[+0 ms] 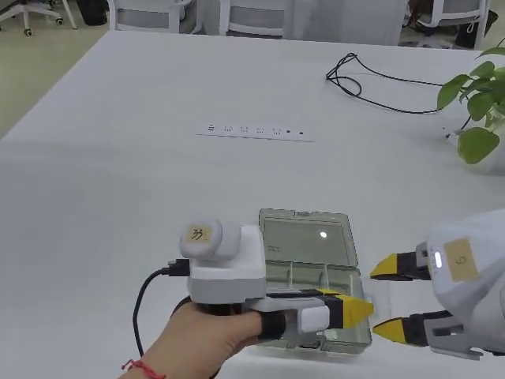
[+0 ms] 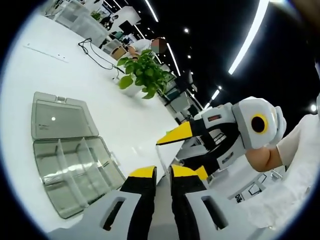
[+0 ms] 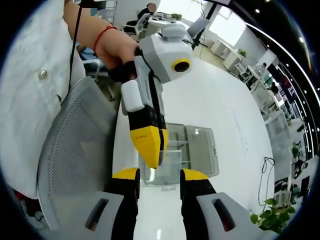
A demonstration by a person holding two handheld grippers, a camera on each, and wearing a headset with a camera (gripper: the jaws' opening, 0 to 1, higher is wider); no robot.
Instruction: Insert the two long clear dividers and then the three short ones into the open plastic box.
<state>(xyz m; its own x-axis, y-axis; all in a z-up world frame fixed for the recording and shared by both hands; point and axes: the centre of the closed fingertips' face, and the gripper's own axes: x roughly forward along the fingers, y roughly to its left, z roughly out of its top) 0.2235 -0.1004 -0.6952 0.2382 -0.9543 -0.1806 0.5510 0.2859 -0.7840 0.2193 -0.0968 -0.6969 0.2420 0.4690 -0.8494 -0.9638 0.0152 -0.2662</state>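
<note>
jaws of the left gripper (image 1: 357, 308) sit nearly together above the near right corner of the open plastic box (image 1: 304, 241), where clear dividers (image 2: 67, 165) stand; right gripper (image 1: 380, 302), jaws apart, just beside it over the white table (image 1: 158, 118).

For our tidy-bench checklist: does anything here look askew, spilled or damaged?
Nothing stands out. The open box lies flat on the table, the dividers inside it stand upright, and nothing looks spilled or broken.
</note>
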